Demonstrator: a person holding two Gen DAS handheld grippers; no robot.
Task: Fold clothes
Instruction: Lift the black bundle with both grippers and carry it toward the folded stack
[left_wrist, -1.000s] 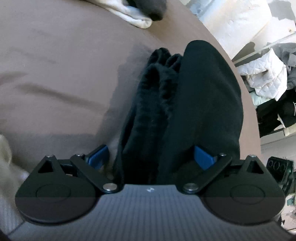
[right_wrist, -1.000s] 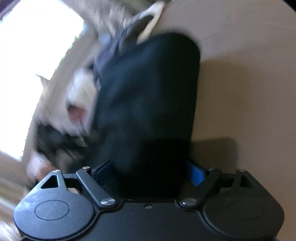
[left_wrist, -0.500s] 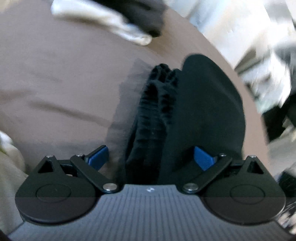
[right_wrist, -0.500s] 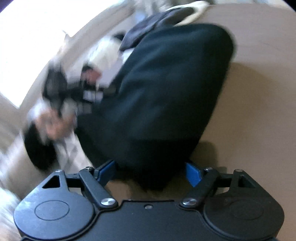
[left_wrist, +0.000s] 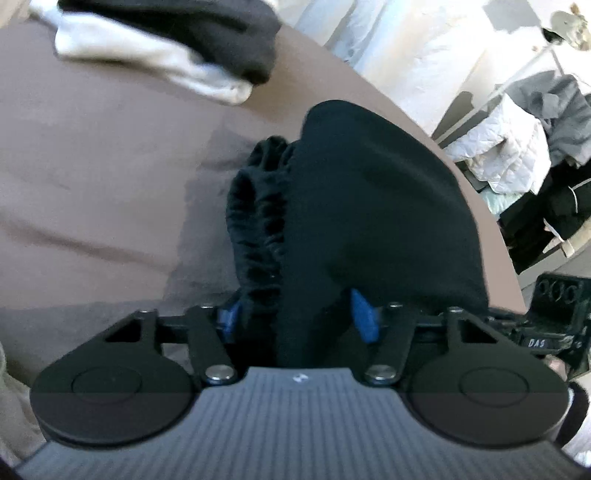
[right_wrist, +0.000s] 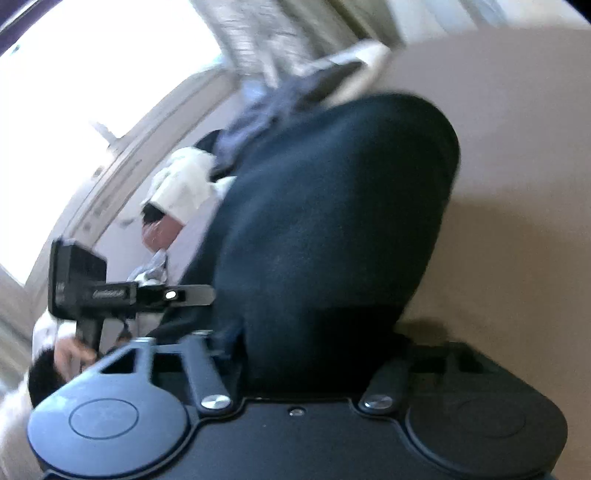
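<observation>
Holding a black garment (left_wrist: 373, 206) doubled into a thick bundle, between both tools, over the brown sheet (left_wrist: 110, 177). Left gripper (left_wrist: 295, 319) pinching the bundle's near end, blue pads drawn in at 6 o'clock of the left wrist view. Gathered ribbed edges (left_wrist: 255, 214) bulging out towards 9 o'clock. Right gripper (right_wrist: 306, 354) apparently clamped on the other end too: links pulled in, pads mostly buried in cloth, view blurred. Judging by the shadow on the sheet, riding just above the surface rather than lying flat.

Risks from here:

- Could shed layers. Thick and uneven between the pads, with the ribbed edges only partly inside the left pinch; a jerk or a tilt might pull the outer ply free and spill the fold open.
- Might land crooked. Fast travel, as the blur suggests, and two ends released at different heights would leave a twisted or lopsided stack.
- Could knock the folded pile (left_wrist: 166, 48) at 11 o'clock in the left wrist view if swung that way carelessly; light and dark pieces there look loosely stacked.
- Could slide off the edge. Sits close to the sheet's rim at 2 o'clock, with clutter (left_wrist: 509, 140) beyond.
- Might catch cloth in the links on letting go and drag the fold apart.
</observation>
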